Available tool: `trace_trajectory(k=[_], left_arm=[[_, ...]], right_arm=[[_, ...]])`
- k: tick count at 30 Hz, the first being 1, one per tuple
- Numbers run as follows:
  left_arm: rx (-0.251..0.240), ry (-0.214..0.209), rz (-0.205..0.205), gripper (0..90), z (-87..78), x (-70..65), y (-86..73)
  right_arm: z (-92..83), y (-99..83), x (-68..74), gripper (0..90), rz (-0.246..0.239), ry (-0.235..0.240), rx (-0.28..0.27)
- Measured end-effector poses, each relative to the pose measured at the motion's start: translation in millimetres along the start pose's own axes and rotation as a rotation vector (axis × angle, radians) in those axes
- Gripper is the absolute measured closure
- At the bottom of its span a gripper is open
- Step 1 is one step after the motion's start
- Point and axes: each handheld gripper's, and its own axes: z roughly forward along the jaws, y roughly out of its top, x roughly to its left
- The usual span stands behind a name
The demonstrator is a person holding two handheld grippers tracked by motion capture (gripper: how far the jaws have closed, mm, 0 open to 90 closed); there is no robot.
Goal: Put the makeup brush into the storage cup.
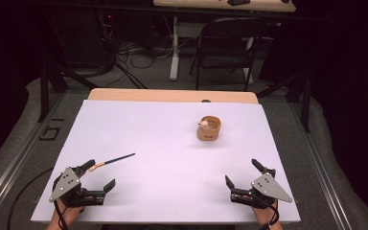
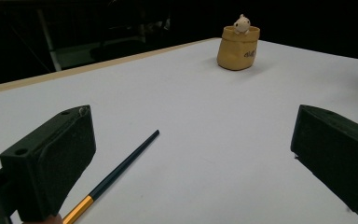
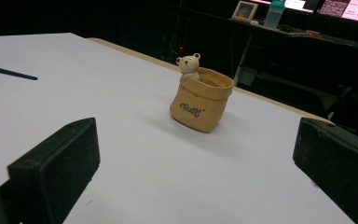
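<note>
A tan sack-shaped pot (image 1: 209,128) with a small bear figure on its rim stands upright right of the table's middle; it also appears as the pot (image 2: 238,46) and the pot (image 3: 200,99). A dark pencil (image 1: 115,160) with a gold band lies on the white table near the left front, just past my left gripper (image 1: 99,174). In the left gripper view the pencil (image 2: 121,172) lies beside the left jaw, not between pads. My left gripper (image 2: 191,158) is open and empty. My right gripper (image 1: 242,173) rests at the right front, open and empty (image 3: 196,172).
The white table top (image 1: 163,143) has a wooden strip along its far edge. A black folding chair (image 1: 227,48) and a desk leg stand beyond the table, with cables on the floor. Metal rails run along both sides of the table.
</note>
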Motion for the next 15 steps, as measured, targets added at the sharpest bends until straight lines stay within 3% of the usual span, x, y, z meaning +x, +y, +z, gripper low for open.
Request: trace_trajectory(k=[15], left_arm=[[0.006,0.001,-0.008,0.0,-0.3,1.5,0.2]], right_arm=[[2.4,0.2,0.8,0.0,-0.006,0.011,-0.008]])
